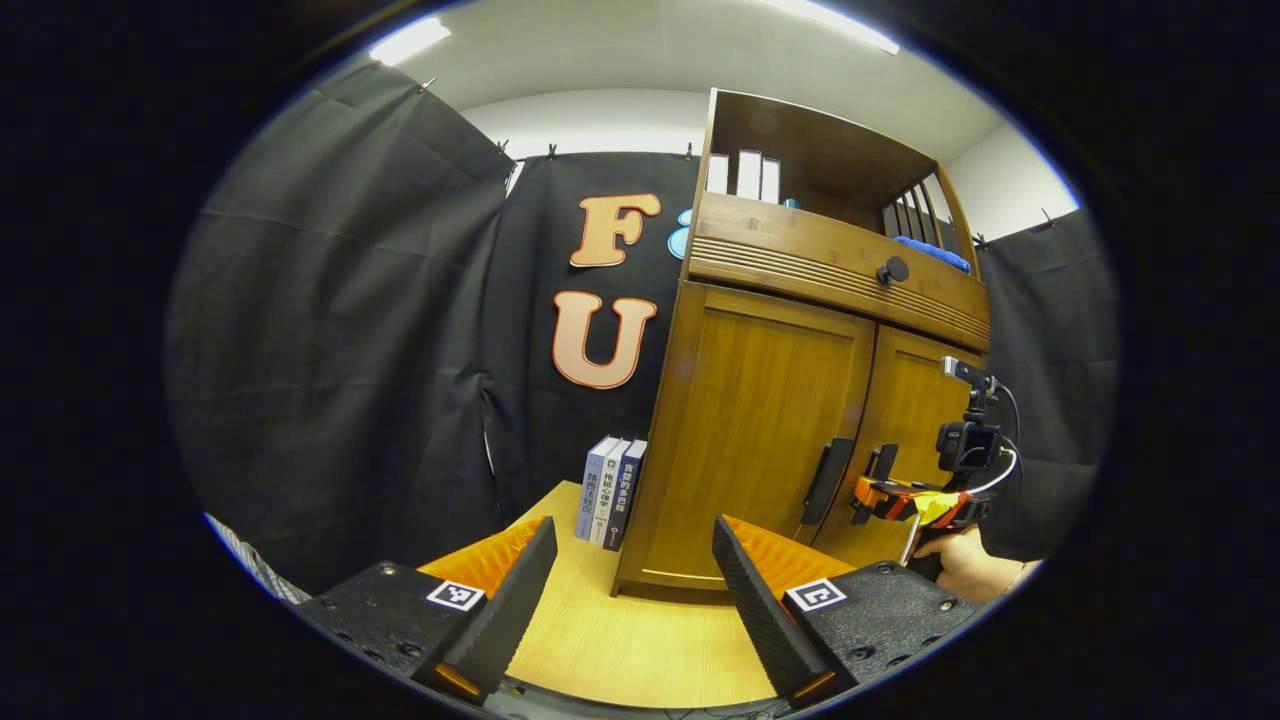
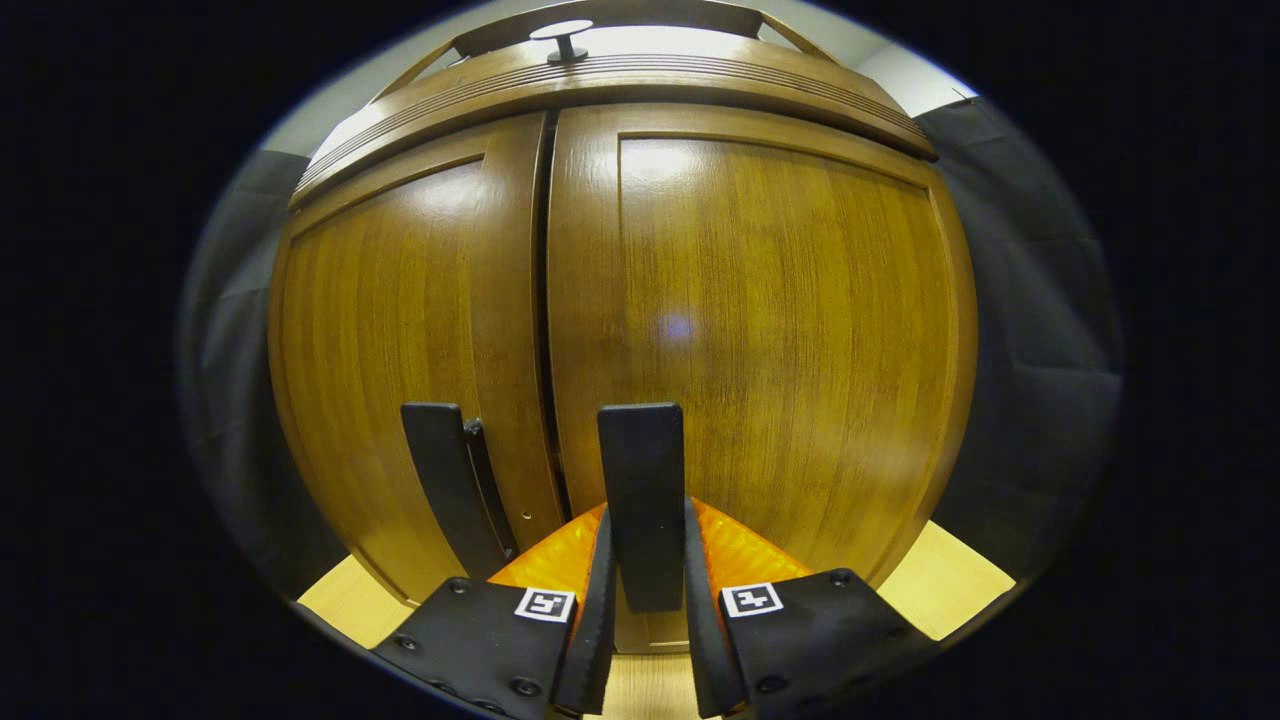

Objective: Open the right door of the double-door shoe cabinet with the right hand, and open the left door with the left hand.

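left gripper (image 1: 632, 590): nearest in the left gripper view, fingers spread wide, nothing between them, over the front part of the table (image 1: 640, 640) (light wood top).
books (image 1: 612, 492): three standing upright on the table, touching the cabinet's left side near its front corner.
shoe cabinet (image 1: 800, 400): stands on the table toward its right; both doors look closed in both views.
left door (image 2: 400, 350): closed, seam against the right door looks even from top to bottom.
left door handle (image 2: 450, 485): dark vertical bar near the door's inner edge, low down, nothing on it.
right door handle (image 2: 643, 480): dark vertical bar on the right door (image 2: 780, 330), low and near its inner edge.
right gripper (image 2: 645, 600): fingers narrowed on the right door handle, one on each side, both pressing its lower part (clear in the right gripper view). In the left gripper view it sits at the right door (image 1: 915, 440), a hand (image 1: 965, 562) under it.
drawer knob (image 1: 893, 269): dark round knob on the ribbed drawer front above the doors.
top shelf: open, white upright items (image 1: 745, 175) at its left end, something blue (image 1: 935, 252) at its right (cannot tell what).
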A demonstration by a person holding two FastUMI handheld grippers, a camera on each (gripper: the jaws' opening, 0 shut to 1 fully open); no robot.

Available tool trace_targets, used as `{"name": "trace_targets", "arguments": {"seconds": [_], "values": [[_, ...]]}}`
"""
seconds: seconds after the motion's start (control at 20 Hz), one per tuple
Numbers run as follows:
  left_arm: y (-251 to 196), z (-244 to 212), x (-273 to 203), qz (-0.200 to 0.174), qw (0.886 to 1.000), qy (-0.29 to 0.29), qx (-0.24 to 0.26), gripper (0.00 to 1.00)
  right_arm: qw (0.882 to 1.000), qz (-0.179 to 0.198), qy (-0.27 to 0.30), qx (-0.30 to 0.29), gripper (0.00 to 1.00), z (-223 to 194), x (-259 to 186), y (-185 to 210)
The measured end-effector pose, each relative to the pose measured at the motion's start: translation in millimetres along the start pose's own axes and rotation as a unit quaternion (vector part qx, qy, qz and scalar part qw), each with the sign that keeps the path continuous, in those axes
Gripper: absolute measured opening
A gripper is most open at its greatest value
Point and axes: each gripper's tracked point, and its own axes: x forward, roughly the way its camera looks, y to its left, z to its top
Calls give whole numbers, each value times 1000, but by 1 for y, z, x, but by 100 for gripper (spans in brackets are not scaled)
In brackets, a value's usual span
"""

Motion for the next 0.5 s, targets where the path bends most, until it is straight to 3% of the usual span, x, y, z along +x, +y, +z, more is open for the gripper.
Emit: {"name": "trace_targets", "arguments": {"seconds": [0.05, 0.15, 0.25, 0.35, 0.5], "values": [[-1, 0, -1, 0, 1000, -1, -1, 95, 1000, 0, 1, 0, 35, -2, 1, 0], [0, 0, -3, -2, 1000, 0, -2, 95, 1000, 1, 0, -2, 34, -2, -3, -1], [-1, 0, -4, -3, 1000, 0, -2, 95, 1000, 1, -2, 1, 41, -3, -9, -3], [-1, 1, -6, -4, 1000, 0, -1, 95, 1000, 0, -5, 6, 24, -2, -18, -4], [-1, 2, -10, -6, 1000, -2, 1, 95, 1000, -5, -4, 7, 28, -2, -35, -10]]}}
